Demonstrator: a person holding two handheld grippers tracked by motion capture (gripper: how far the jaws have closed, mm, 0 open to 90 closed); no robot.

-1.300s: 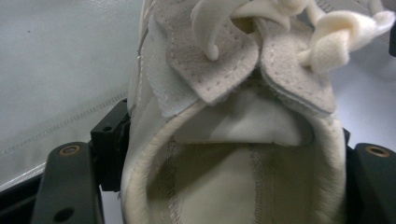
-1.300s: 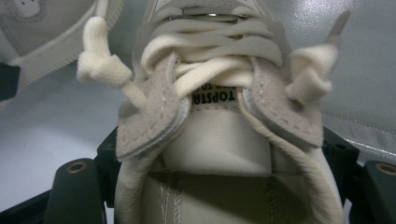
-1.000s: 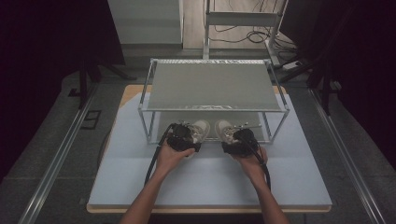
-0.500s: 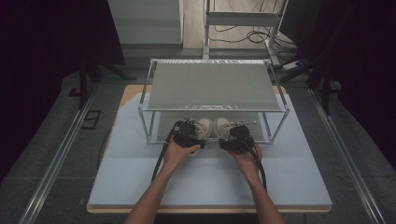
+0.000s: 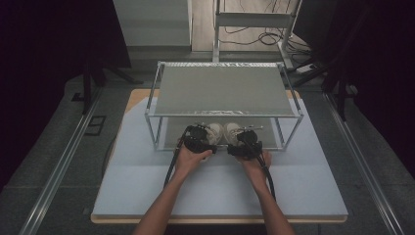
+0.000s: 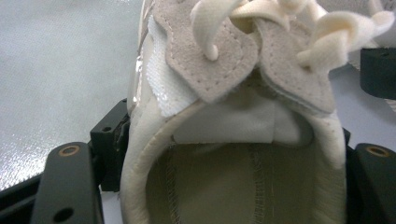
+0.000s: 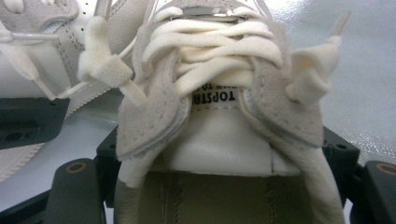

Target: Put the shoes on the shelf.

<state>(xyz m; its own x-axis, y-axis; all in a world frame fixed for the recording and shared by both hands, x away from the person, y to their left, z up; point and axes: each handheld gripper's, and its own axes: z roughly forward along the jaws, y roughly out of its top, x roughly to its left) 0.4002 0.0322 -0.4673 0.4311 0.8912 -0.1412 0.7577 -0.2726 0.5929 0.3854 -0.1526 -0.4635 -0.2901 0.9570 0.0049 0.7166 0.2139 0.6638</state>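
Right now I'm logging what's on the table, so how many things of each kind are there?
Cream shoes: 2, left shoe, right shoe
Metal rack: 1
Grippers: 2, left gripper, right gripper
Total: 5

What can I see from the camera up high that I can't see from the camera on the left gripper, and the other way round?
The high view takes in the whole scene: the metal rack, the grey table mat, both forearms, and the left gripper and right gripper at a pair of shoes on the lower shelf. The left gripper view gives close detail instead: the cream laces, suede eyelet flaps, stitching and the padded collar of the left shoe, which sits between that gripper's two black jaws. Both views share that pale shoe and the left gripper at it.
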